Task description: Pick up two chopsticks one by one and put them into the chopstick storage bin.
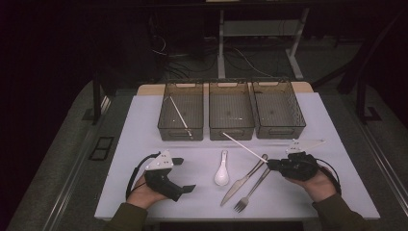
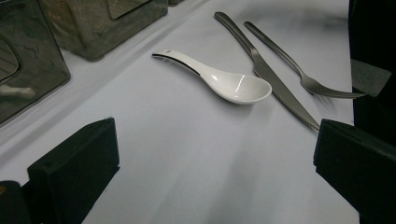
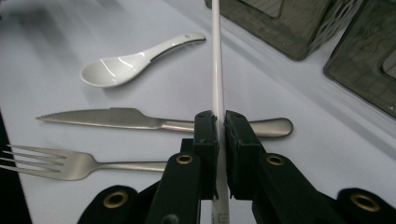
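**A:** Where am I in the sorting?

**B:** My right gripper [image 3: 218, 122] is clenched on a white chopstick [image 3: 216, 70], lifted off the table and pointing toward the middle bin [image 1: 231, 111]. One chopstick already lies in the left bin [image 1: 181, 111]; the right bin [image 1: 279, 109] looks bare. I judge the start is done: the spoon [image 1: 222, 170], knife [image 1: 242, 182] and fork [image 1: 251, 190] lie untouched on the white mat [image 1: 144, 125].

**A:** And my left gripper [image 1: 179, 175]?

**B:** Released, jaws wide with nothing between them, resting near the table's front edge.

**A:** What does each view add?

**B:** The right gripper view shows the pads pinching the stick, which the high view blurs. The high view alone shows what the bins hold.
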Motion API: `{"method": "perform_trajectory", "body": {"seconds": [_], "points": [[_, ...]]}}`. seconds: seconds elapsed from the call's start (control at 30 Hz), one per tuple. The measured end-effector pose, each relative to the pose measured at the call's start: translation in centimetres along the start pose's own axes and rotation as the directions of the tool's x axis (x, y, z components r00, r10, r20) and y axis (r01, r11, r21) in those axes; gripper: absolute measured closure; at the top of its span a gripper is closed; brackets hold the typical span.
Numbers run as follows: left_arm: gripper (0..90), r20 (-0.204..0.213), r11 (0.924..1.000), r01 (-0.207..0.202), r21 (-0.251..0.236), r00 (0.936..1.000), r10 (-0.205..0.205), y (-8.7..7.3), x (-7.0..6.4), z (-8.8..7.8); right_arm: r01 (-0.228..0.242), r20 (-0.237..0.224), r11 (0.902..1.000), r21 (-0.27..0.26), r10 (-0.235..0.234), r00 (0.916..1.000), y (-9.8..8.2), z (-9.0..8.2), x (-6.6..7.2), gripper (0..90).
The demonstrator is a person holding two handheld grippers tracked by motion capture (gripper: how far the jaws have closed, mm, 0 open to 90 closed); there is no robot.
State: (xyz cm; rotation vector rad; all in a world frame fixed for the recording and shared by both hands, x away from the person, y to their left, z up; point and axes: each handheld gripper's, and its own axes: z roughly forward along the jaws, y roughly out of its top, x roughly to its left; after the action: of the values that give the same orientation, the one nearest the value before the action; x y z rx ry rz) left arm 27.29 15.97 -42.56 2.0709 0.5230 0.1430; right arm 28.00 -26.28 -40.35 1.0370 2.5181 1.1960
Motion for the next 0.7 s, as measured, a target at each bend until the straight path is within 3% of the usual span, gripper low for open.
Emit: {"method": "perform_trajectory", "body": {"seconds": [0.27, 0.7], "points": [[0.0, 0.000, 1.0000, 0.005, 0.001, 1.0000, -0.005, 0.0, 0.0, 0.1, -0.001, -0.025, 0.9993, -0.037, 0.000, 0.9997, 1.1, -1.3, 0.3, 83.5], [0.0, 0.002, 1.0000, 0.008, 0.001, 1.0000, -0.008, -0.1, 0.0, 0.1, -0.029, -0.041, 0.9984, -0.049, 0.027, 0.9988, 3.2, -1.2, 0.5, 83.6]]}}
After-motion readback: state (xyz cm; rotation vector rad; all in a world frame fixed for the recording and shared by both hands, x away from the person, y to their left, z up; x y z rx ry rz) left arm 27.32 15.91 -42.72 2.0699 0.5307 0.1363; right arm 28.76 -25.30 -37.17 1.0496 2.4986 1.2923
